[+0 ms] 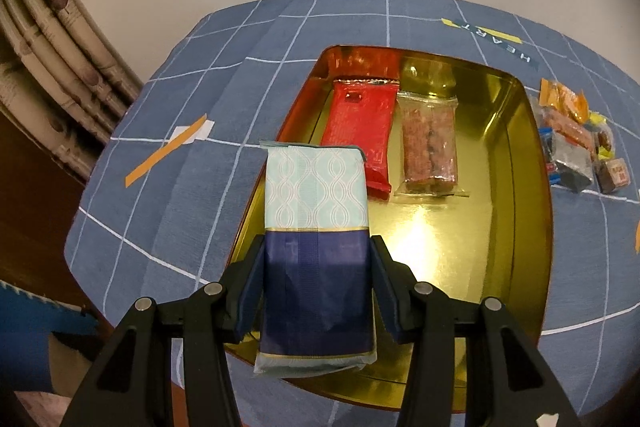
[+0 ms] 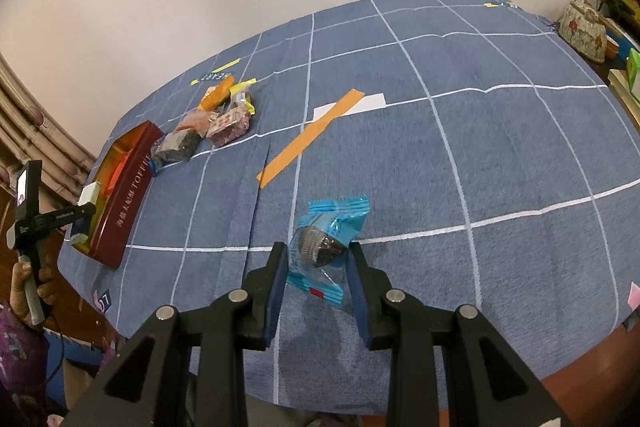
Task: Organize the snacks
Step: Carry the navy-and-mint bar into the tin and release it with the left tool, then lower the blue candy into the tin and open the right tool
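Navy-and-aqua packet [image 1: 316,247] sat clamped in the left gripper [image 1: 318,283], hovering over the gold tin's [image 1: 520,247] near-left edge; released there, it could catch the rim and tip out. Two bars lay inside. Right gripper [image 2: 318,291] straddled one blue candy [image 2: 324,247], jaws apparently not yet closed. Perhaps six snacks [image 2: 212,131] remained piled on the bench [image 2: 480,167].

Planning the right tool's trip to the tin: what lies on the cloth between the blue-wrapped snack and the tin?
Right wrist view: only bare checked tablecloth between the blue-wrapped snack and the tin.
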Action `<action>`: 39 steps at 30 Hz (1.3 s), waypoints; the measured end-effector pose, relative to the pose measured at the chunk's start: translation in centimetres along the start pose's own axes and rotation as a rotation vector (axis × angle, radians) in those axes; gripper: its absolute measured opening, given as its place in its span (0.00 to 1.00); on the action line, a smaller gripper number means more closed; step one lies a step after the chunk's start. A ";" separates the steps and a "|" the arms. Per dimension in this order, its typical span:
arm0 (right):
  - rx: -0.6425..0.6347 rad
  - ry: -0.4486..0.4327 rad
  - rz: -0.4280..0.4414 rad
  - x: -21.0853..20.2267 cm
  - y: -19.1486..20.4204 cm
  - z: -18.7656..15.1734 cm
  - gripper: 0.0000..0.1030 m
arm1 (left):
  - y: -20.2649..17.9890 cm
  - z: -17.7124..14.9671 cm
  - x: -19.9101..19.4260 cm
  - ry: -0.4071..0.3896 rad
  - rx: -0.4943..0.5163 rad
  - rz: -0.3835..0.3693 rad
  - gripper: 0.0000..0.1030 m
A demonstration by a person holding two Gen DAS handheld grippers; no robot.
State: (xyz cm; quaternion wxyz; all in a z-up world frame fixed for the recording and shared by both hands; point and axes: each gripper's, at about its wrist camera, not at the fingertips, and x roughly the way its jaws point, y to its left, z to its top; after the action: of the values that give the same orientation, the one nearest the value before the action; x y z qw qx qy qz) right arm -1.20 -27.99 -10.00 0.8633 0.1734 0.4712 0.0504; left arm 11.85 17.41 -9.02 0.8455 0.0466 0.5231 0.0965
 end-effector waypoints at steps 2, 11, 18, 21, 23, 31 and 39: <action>-0.001 0.003 -0.001 0.1 0.0 0.0 0.29 | -0.2 -0.1 0.1 -0.003 0.010 0.003 0.44; -0.003 0.009 -0.001 0.3 -0.1 0.0 0.29 | -0.4 0.0 0.9 0.013 0.017 -0.024 0.44; -0.004 0.010 -0.002 0.3 -0.1 -0.1 0.29 | -0.2 -0.2 1.5 0.020 0.005 -0.047 0.47; -0.005 0.010 -0.002 0.3 -0.1 -0.1 0.29 | -0.2 0.0 0.9 -0.002 0.012 -0.071 0.49; -0.005 0.010 -0.002 0.3 -0.1 -0.1 0.29 | -0.3 0.1 0.3 -0.028 0.020 -0.072 0.54; -0.018 -0.008 0.006 -0.3 0.5 0.2 0.29 | 0.5 -0.1 -3.5 -0.077 -0.050 -0.126 0.56; -0.168 -0.037 0.096 -1.5 7.2 2.3 0.29 | 2.3 -3.0 -8.4 -0.105 -0.166 -0.160 0.67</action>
State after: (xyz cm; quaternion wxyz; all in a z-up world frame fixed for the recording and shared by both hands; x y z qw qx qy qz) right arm 0.46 -22.21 -5.19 0.8799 0.1237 0.4405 0.1281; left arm 5.29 17.80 -2.58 0.8777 -0.0606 0.4703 0.0690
